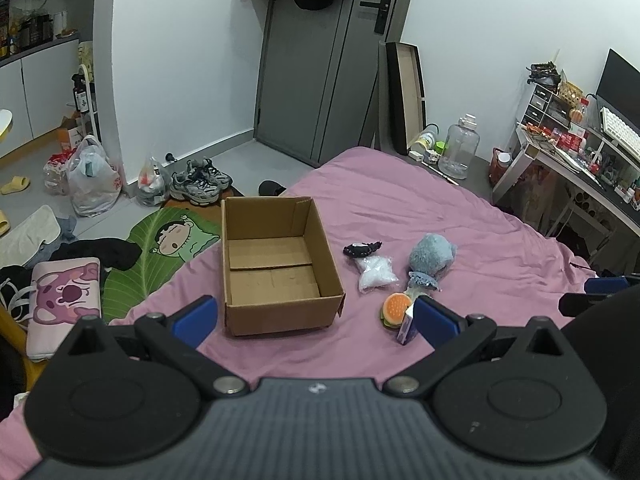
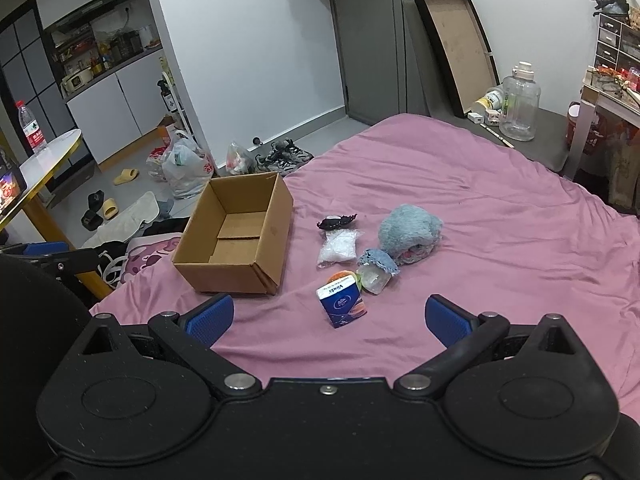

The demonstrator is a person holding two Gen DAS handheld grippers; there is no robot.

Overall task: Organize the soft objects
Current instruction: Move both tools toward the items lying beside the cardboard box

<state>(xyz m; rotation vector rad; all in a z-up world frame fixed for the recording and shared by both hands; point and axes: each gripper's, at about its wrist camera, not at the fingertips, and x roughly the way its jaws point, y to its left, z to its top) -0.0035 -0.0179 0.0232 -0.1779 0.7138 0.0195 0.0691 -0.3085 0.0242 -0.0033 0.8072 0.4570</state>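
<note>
Both tongs hover low over a bed [image 2: 480,184] covered in a pink sheet, and both stand wide open with nothing between their blue pads. The left tongs [image 1: 316,316] face an open cardboard box [image 1: 276,264], which sits at twelve o'clock from them on the sheet, its flaps up and its bottom bare. The right tongs [image 2: 330,314] face the soft things, which lie in a loose group just to the three o'clock side of the box.

In the right wrist view, a blue tissue pack [image 2: 342,300] stands nearest, at twelve o'clock from the tongs, leaning against a small burger toy [image 1: 394,308]. Just beyond lies a clear pouch with a blue lace cover [image 2: 376,270]. A fluffy blue plush [image 2: 410,232] rests at one o'clock, touching that lace. A clear bag of white filling [image 2: 338,248] lies between the plush and the box, with a black frilled item [image 2: 336,222] touching its far edge.

Beside the bed, at ten o'clock, the floor [image 2: 132,192] carries plastic bags, slippers and sneakers [image 1: 202,182].
</note>
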